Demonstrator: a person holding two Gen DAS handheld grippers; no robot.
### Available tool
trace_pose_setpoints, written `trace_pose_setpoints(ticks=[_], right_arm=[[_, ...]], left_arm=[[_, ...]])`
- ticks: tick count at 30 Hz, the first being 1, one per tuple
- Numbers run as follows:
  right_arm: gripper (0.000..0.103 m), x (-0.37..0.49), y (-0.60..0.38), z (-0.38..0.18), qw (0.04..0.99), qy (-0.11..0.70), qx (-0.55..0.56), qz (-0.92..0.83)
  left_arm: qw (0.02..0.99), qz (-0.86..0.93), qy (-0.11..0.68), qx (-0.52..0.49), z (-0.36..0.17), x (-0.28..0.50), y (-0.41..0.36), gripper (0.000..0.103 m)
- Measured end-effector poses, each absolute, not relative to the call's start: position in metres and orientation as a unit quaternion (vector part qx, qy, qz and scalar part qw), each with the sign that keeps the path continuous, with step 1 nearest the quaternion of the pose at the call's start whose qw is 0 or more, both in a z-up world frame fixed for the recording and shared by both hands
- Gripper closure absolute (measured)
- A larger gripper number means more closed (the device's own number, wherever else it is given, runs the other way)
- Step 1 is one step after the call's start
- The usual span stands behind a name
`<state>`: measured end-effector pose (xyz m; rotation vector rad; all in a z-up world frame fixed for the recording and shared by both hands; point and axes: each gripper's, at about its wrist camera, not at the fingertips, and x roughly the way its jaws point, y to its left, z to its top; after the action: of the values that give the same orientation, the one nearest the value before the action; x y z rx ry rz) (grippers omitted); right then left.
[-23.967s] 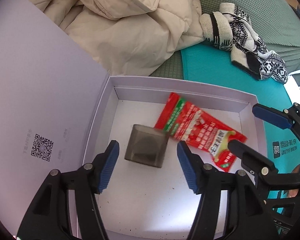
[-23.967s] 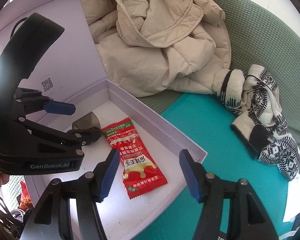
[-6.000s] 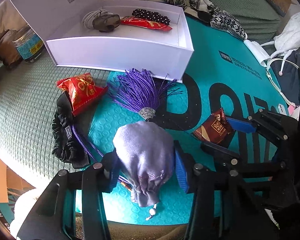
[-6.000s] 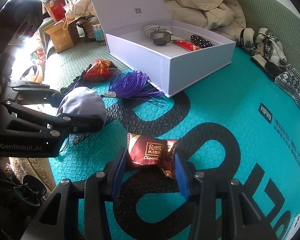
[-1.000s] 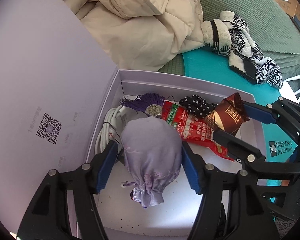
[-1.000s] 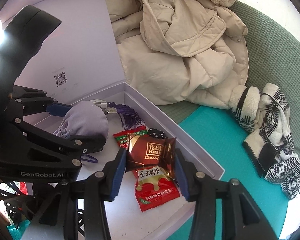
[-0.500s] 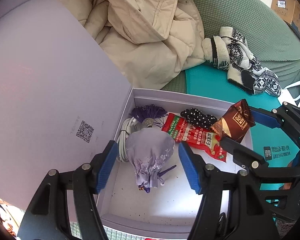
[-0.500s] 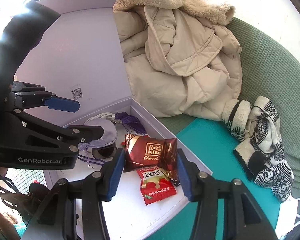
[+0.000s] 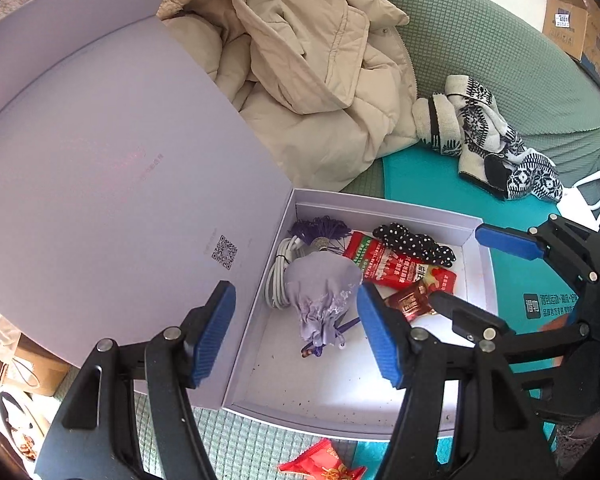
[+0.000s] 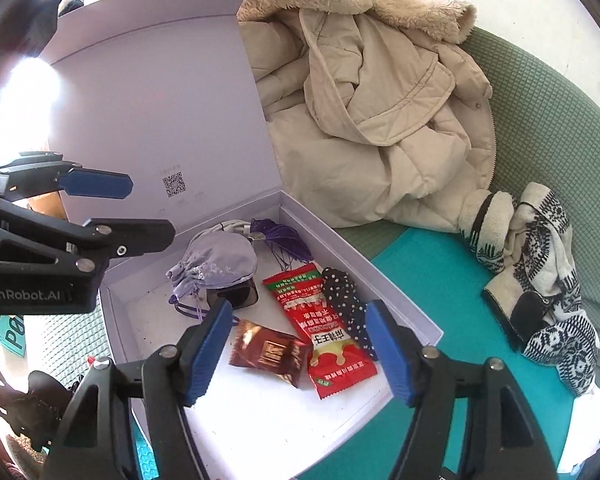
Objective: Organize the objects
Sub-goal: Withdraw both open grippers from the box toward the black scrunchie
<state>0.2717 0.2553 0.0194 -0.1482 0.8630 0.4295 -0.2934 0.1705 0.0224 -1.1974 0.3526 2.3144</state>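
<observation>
**Ana:** Right wrist view had the right claw (image 10: 298, 346) spread, its jaws having just been opening, and the chocolate wrapper (image 10: 269, 353) lay free on the floor of the white box (image 10: 404, 312), beside the red snack packet (image 10: 320, 332)

**Ben:** So it was let go there on purpose, I'd say, to join the rest. And the other side?

**Ana:** Left claw (image 9: 294, 330) hung released above the box, nothing gripped; the lilac pouch (image 9: 320, 296) sat below on the white cable (image 9: 278, 276), by the purple tassel (image 9: 320, 230)

**Ben:** A red candy (image 9: 324, 464) was outside the box, likely next
</observation>
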Motion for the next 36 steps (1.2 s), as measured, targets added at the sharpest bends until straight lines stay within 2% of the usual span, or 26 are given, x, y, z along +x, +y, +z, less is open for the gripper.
trace_pose_setpoints(ticks=[12, 22, 36], right_arm=[[0.033, 0.250, 0.258, 0.042, 0.890, 0.401, -0.078, 0.204], [0.033, 0.224, 0.256, 0.072, 0.900, 0.378, -0.076, 0.202], [0.033, 0.177, 0.258, 0.093, 0.902, 0.366, -0.072, 0.217]], left_arm=[[0.241, 0.856, 0.118, -0.443, 0.038, -0.278, 0.143, 0.041], [0.231, 0.869, 0.118, -0.421, 0.070, -0.250, 0.125, 0.032], [0.214, 0.882, 0.113, -0.404, 0.102, -0.202, 0.099, 0.028]])
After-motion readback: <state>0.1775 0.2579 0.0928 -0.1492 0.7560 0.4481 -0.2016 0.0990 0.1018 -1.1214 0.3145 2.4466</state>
